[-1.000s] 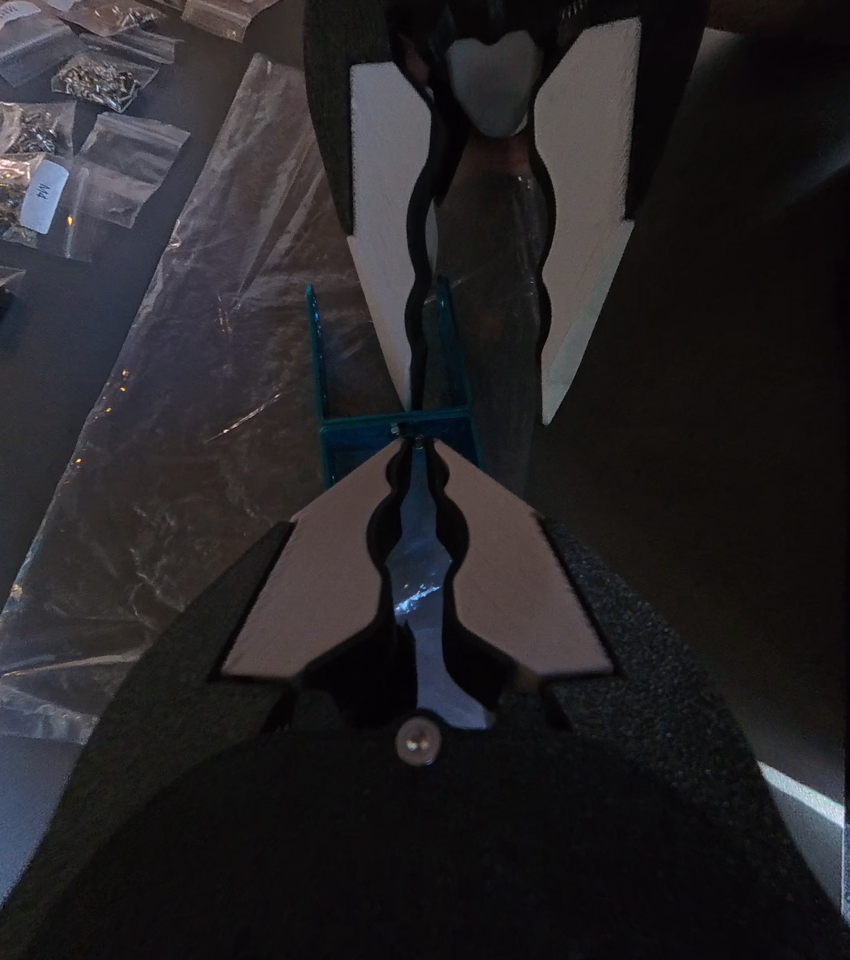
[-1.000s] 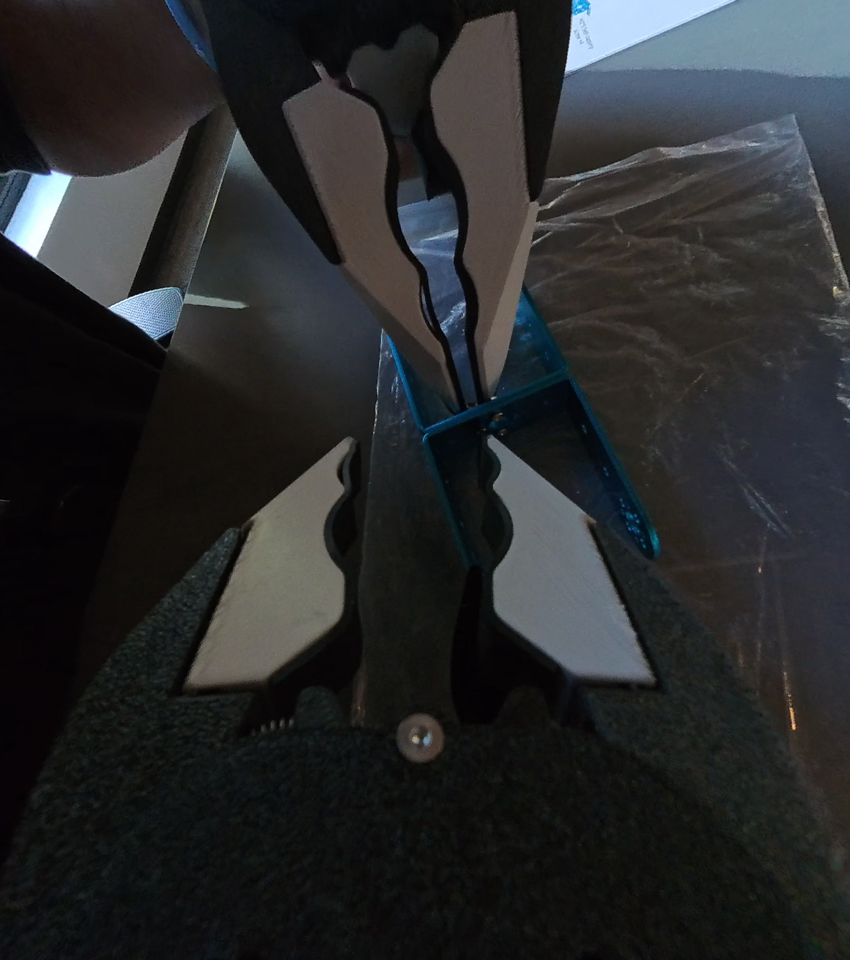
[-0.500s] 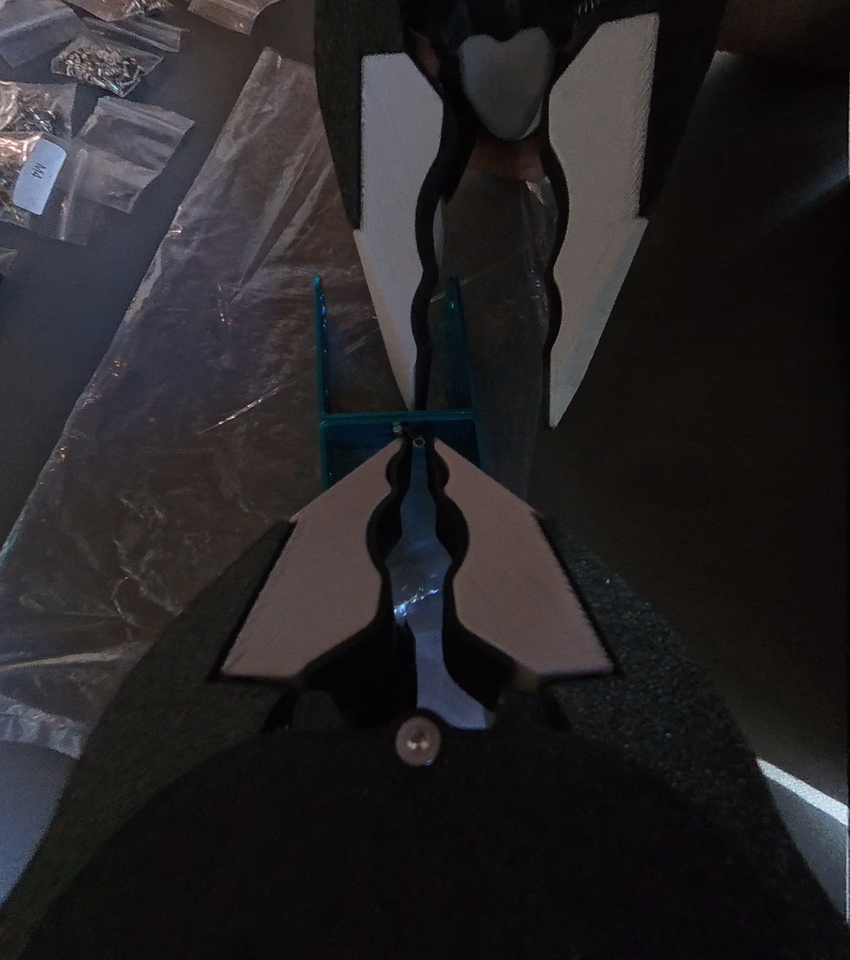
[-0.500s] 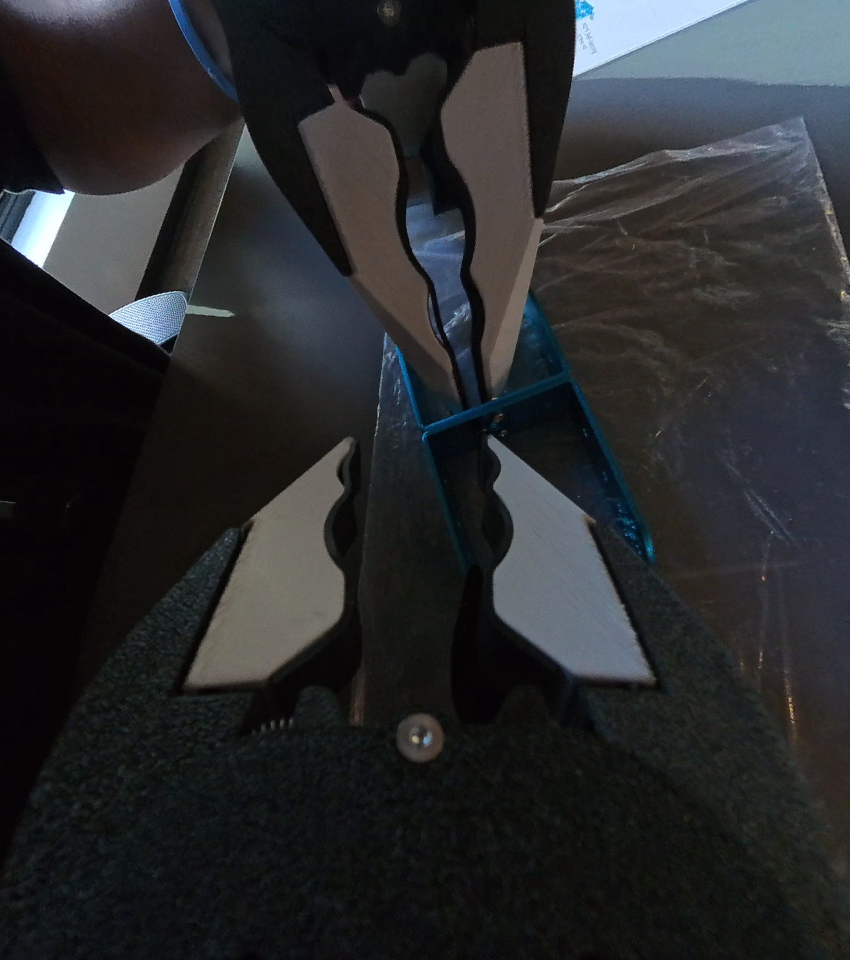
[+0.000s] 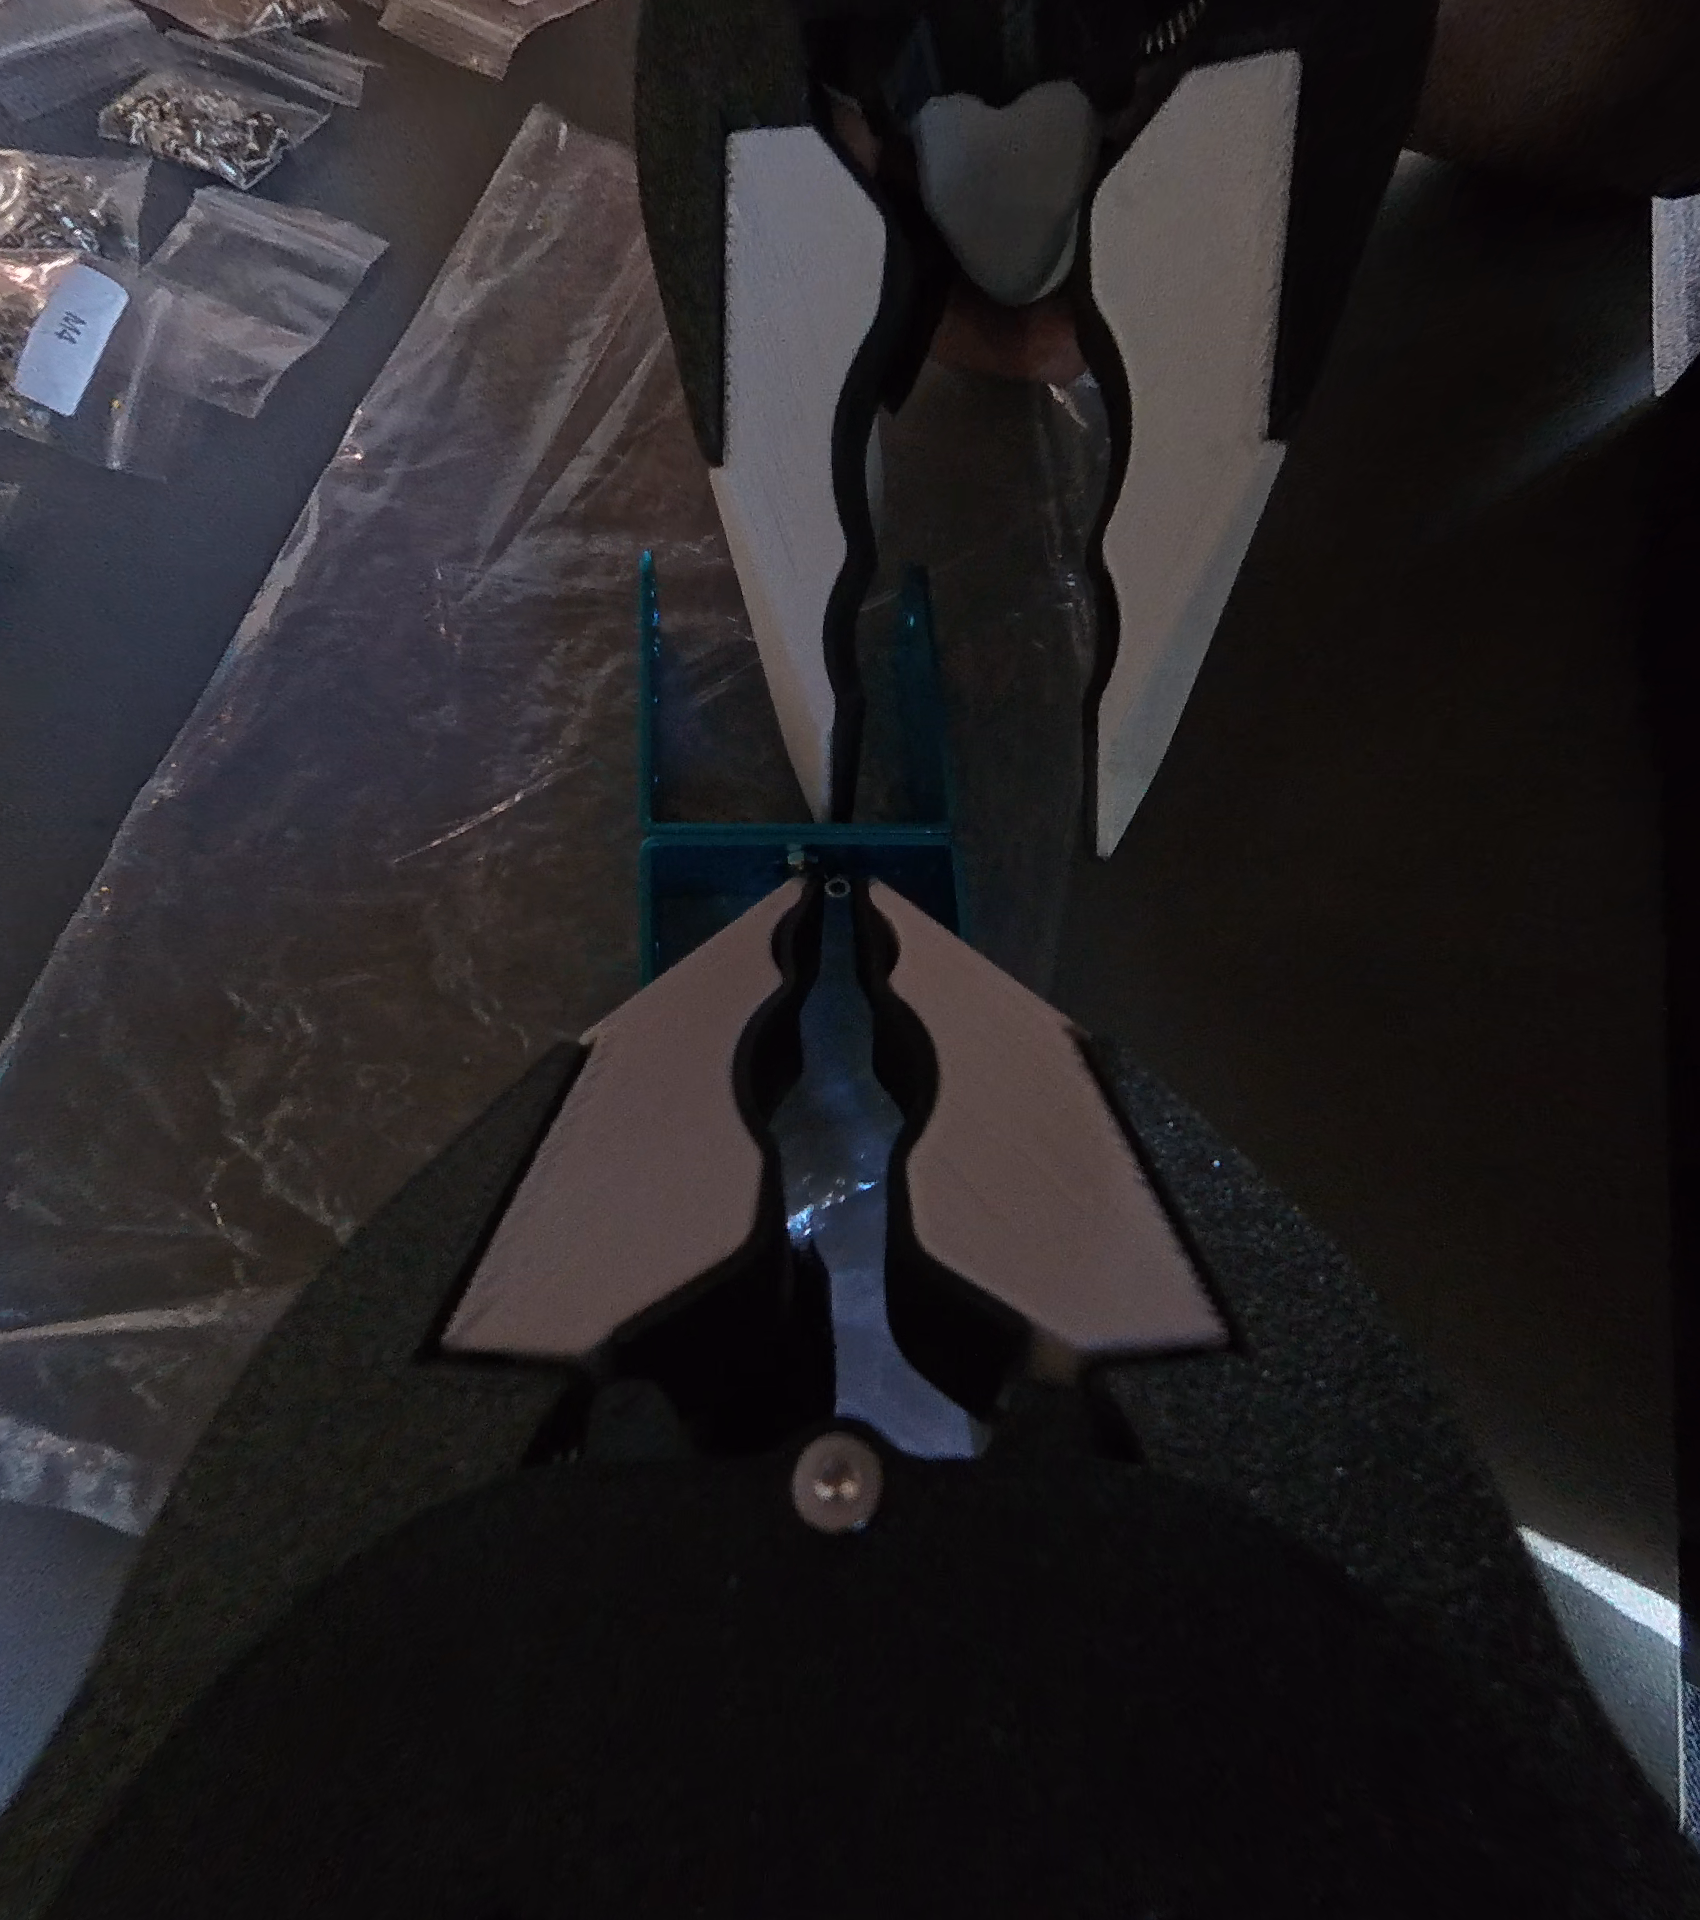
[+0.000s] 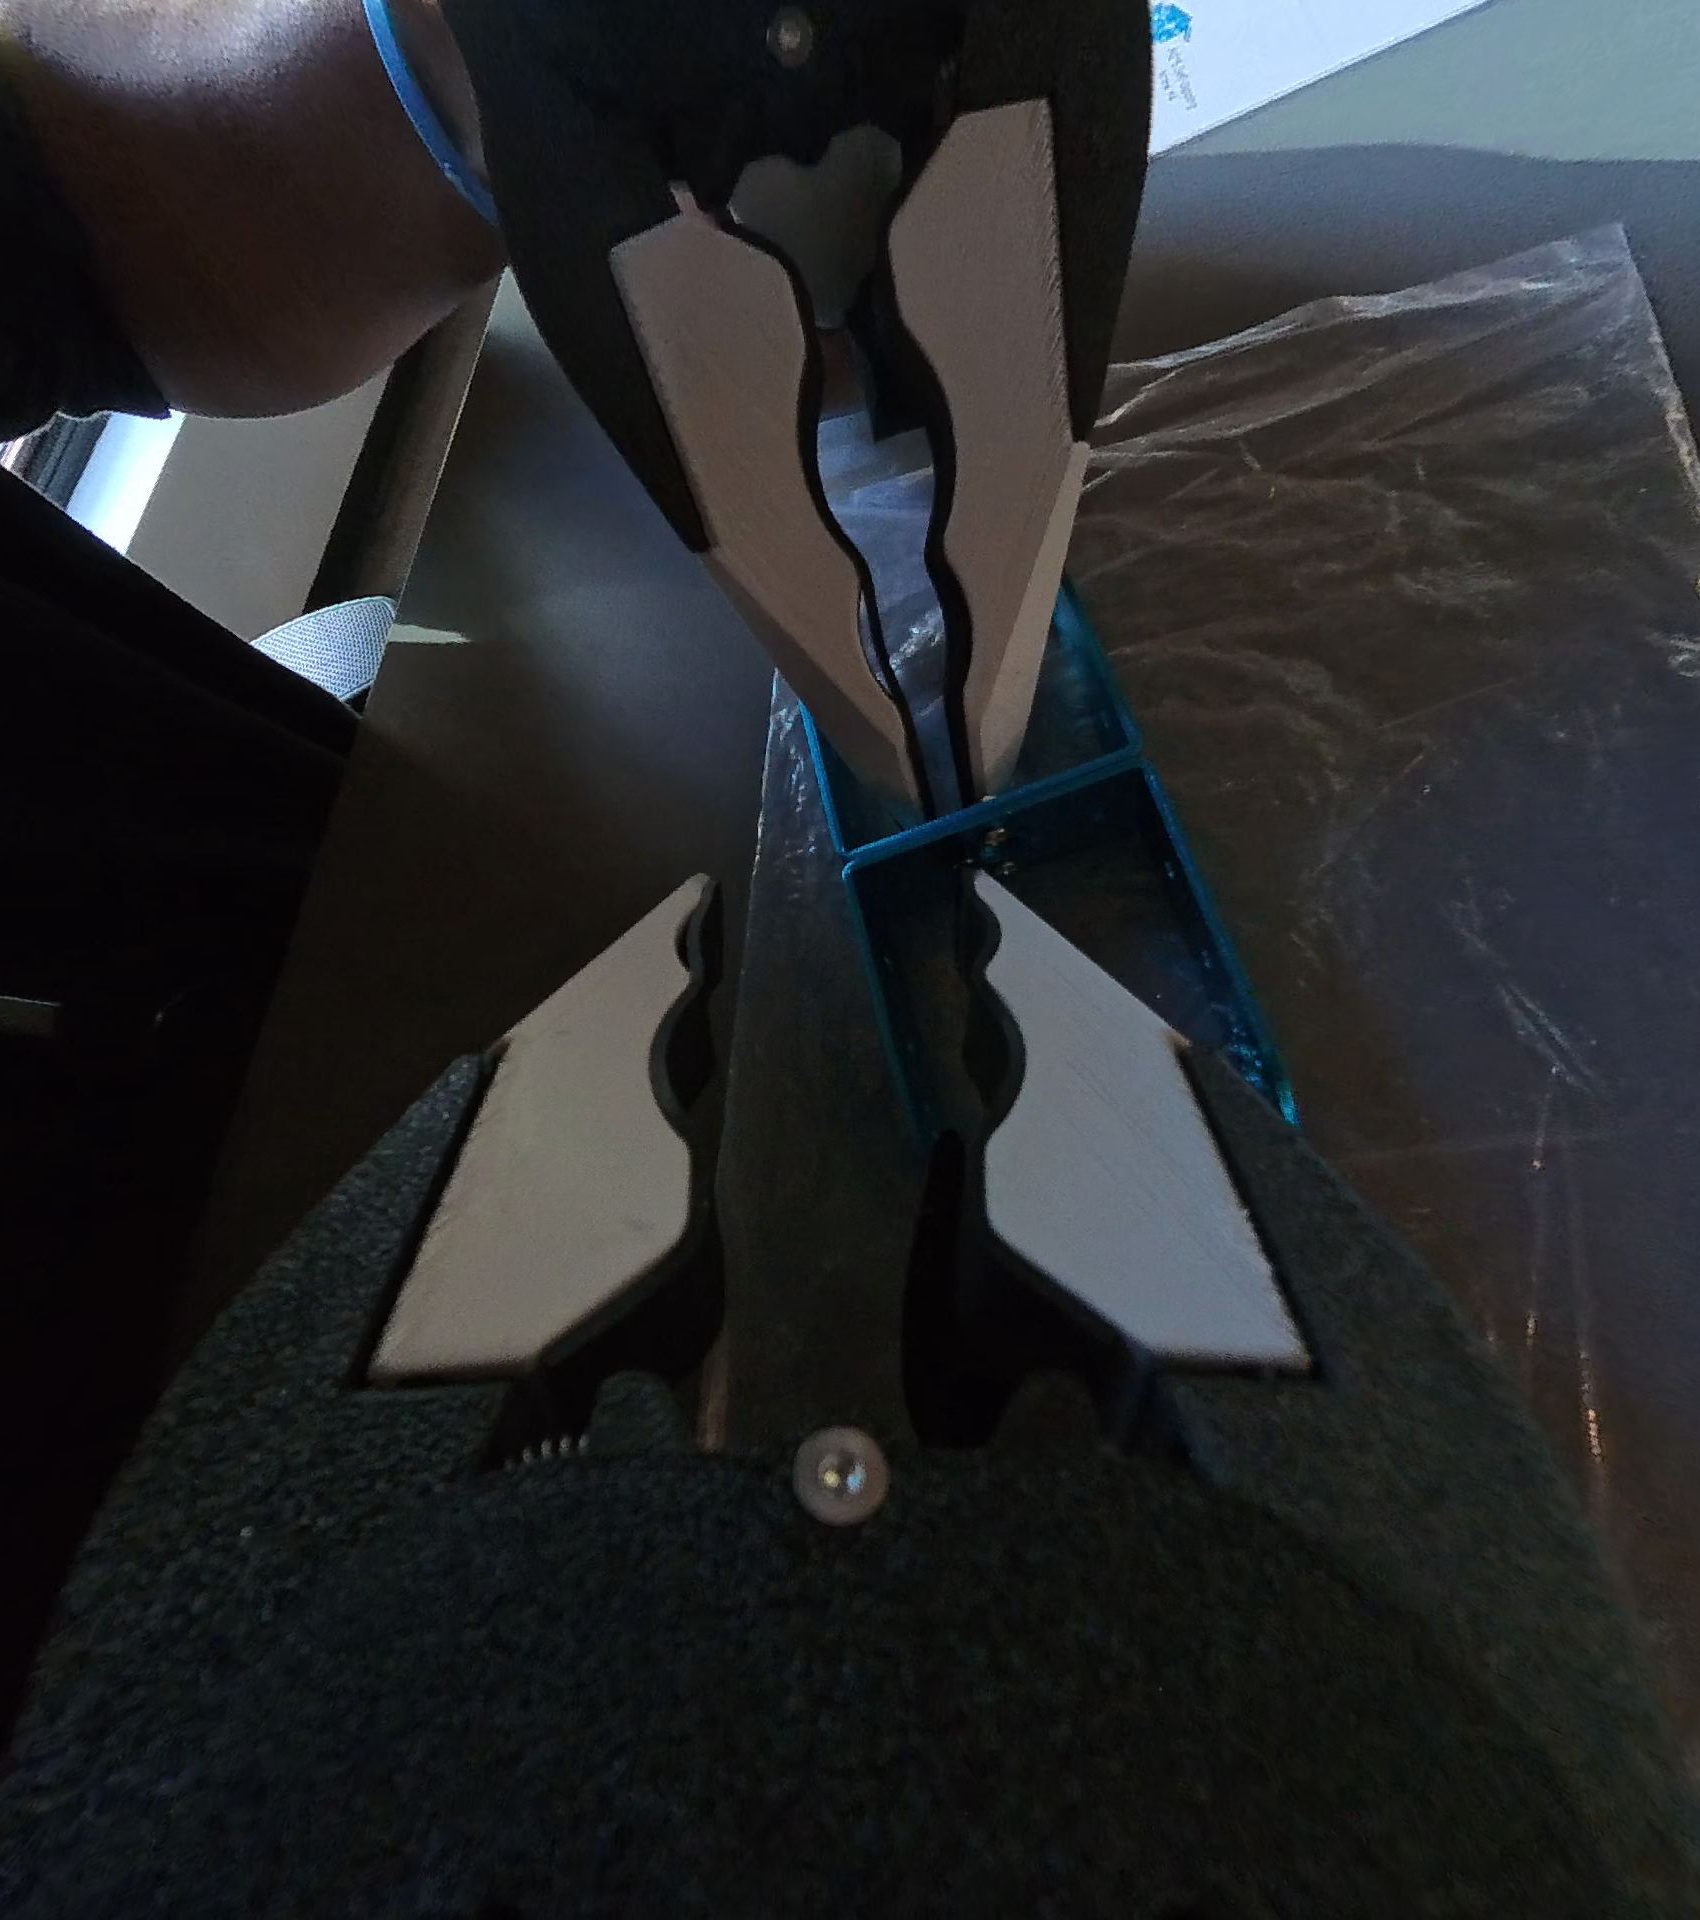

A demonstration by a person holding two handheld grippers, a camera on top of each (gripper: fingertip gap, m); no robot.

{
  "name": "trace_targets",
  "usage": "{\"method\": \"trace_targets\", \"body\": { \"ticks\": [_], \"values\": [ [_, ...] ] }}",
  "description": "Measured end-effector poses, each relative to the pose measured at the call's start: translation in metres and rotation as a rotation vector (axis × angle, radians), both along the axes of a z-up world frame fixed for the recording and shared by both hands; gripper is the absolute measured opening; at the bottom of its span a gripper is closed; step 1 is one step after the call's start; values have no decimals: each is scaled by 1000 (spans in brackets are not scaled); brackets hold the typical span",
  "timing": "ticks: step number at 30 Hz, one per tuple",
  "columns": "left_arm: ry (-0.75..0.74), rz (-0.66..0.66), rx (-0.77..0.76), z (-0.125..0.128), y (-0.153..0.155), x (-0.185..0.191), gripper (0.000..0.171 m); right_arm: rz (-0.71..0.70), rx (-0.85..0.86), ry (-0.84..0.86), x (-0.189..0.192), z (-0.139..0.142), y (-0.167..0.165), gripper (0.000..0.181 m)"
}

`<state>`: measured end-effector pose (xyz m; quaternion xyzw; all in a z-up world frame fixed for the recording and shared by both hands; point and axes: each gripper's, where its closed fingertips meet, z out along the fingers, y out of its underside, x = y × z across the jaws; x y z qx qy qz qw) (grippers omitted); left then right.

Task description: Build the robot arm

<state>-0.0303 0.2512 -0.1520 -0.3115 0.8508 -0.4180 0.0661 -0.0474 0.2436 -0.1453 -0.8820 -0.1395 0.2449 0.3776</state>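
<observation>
Blue metal brackets meet at a tiny screw pinched by your nearly closed left hand-held gripper, while your right hand-held gripper, jaws apart, straddles one wall, so any twist could drop it.

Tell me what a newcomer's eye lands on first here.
Two grippers meet tip to tip over blue metal brackets at the centre. The left gripper is pinched shut on a tiny screw there, while the right gripper straddles a bracket wall. A large clear plastic bag lies beneath; small bags of hardware sit far left.
</observation>
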Motion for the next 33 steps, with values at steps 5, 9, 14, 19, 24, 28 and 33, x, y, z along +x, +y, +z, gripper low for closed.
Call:
{"method": "trace_targets", "body": {
  "ticks": [5,9,14,19,24,28,33],
  "values": [
    [6,1,-5,0,0,-1,5,3,0,-2,0,0,0,43],
    [1,0,-1,1,0,-1,6,4,0,-6,-1,0,0,43],
    [-3,1,3,2,1,-1,8,6,2,-5,-2,0,1,43],
    [5,-2,2,2,1,-3,9,10,2,-5,-3,0,1,43],
    [15,9,19,1,5,-3,12,11,3,-7,-3,0,1,42],
    [28,6,-9,4,4,-5,5,13,3,-8,-3,1,0,43],
    [17,-6,31,0,3,-3,5,14,3,-6,-3,1,0,44]
  ]
}}
